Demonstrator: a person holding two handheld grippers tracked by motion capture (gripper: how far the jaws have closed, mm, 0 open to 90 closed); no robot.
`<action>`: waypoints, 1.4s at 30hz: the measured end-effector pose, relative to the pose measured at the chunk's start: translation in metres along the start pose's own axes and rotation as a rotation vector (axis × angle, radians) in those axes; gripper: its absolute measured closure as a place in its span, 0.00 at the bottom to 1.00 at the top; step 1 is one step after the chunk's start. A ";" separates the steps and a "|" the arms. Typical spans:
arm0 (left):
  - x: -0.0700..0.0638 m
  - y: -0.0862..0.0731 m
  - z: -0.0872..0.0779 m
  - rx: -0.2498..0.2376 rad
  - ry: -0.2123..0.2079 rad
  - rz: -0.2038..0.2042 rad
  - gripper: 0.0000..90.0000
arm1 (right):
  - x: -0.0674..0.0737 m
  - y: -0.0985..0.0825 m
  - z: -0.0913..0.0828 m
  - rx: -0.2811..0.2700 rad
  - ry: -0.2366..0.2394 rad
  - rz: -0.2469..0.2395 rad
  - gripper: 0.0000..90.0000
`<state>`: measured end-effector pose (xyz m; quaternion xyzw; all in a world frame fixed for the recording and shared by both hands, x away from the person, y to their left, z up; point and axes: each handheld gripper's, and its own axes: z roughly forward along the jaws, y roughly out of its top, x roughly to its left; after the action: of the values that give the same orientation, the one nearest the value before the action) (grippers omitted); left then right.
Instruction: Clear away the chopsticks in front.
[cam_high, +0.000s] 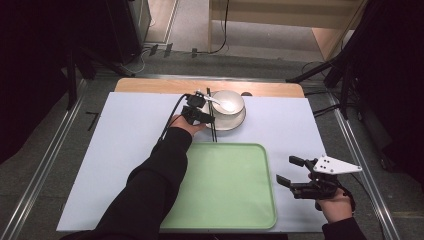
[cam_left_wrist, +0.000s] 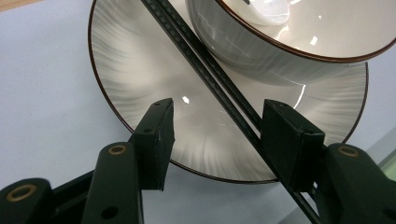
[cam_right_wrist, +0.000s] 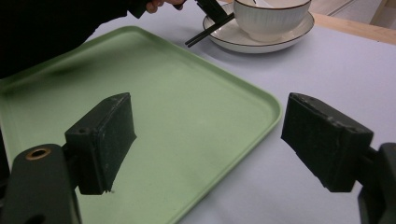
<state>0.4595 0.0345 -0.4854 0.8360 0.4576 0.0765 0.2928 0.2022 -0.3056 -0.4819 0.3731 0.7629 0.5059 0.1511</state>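
Two black chopsticks (cam_left_wrist: 219, 88) are what your left gripper (cam_high: 200, 116) is reaching for, so work from the big things down to them. Largest is the table (cam_high: 125, 150) under its pale sheet, then the green tray (cam_high: 225, 185) at your near edge, bare inside. At about twelve o'clock from the tray sits the white plate (cam_left_wrist: 140, 70) with its thin brown rim, carrying the ribbed white bowl (cam_left_wrist: 261, 51) and, in the bowl, a white spoon (cam_high: 222, 103).

The chopsticks lie side by side across the plate's nine o'clock side, just beside the bowl's foot, tips overhanging the rim toward the tray. They look slim, square-edged, stiff and light, probably slick lacquer or plastic, so they may roll or scissor apart on glazed ceramic. Take both together near the middle, squarely across their width, clear of the bowl.

Your left fingers (cam_left_wrist: 156, 135) stand apart, straddling the pair over the plate; one stick seems to touch the far finger, but nothing is clamped. Your right gripper (cam_high: 295, 177), at three o'clock of the tray, has its fingers wide apart, holding nothing.
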 end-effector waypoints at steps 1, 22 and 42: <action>0.000 0.000 0.001 -0.002 0.002 -0.004 0.51 | 0.000 0.000 0.000 0.000 0.000 0.000 0.20; 0.006 -0.002 0.014 -0.029 0.041 -0.253 0.92 | 0.001 0.000 0.000 0.001 0.000 -0.003 0.20; 0.016 -0.002 -0.004 -0.053 0.021 -0.282 0.97 | 0.000 0.000 -0.001 0.002 0.001 -0.009 0.20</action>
<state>0.4654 0.0495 -0.4854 0.7544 0.5716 0.0555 0.3180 0.2015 -0.3057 -0.4813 0.3695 0.7651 0.5047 0.1530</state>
